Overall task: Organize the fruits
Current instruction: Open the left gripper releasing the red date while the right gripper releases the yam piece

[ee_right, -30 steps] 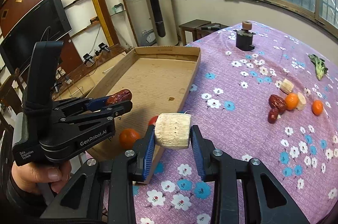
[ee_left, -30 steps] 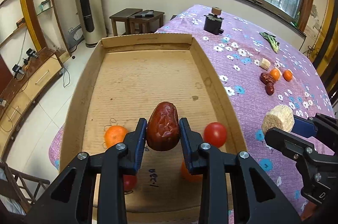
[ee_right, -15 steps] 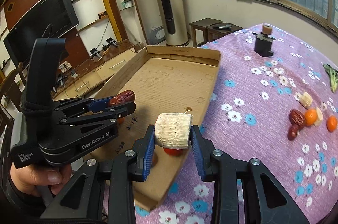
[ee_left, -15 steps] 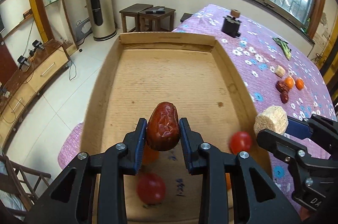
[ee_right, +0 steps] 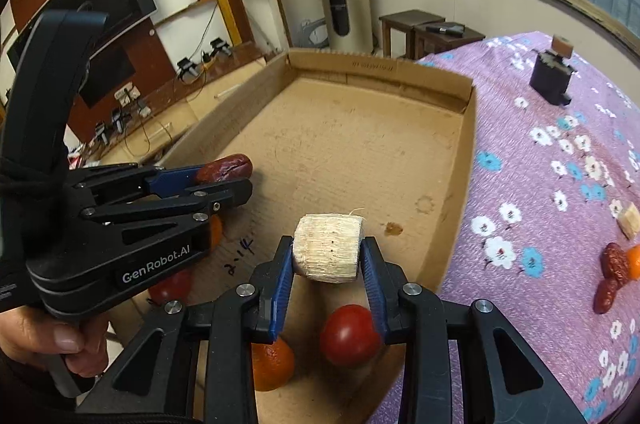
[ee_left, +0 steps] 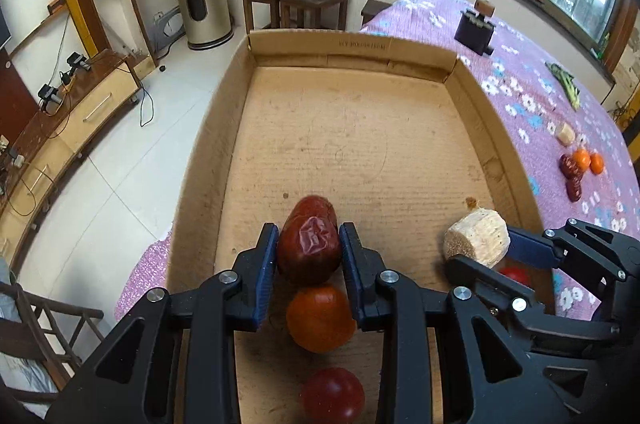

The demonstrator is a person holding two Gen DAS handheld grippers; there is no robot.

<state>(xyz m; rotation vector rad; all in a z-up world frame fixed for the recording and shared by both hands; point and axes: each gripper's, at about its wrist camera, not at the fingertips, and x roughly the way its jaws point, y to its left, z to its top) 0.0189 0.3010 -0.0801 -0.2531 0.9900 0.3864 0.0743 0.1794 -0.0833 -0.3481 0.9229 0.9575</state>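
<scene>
A wrinkled red date [ee_left: 309, 239] sat clamped upright above the cardboard tray [ee_left: 208, 144]. A pale corn-cob chunk [ee_right: 327, 249] hung pinched nearby. Two tomatoes [ee_right: 349, 335] and oranges [ee_left: 320, 318] lay at the tray's near end.

A plain tan cardboard tray [ee_left: 472, 104] sits on a purple tablecloth [ee_right: 560, 184] printed with white and blue flowers. A glossy dark red wrinkled date [ee_left: 309, 238] is framed by black gripper arms with blue pads [ee_left: 267, 256]. A pale cream fibrous chunk [ee_right: 327, 249] shows beside it. In the tray lie an orange fruit [ee_left: 320, 318] and a red tomato [ee_right: 349, 335]
</scene>
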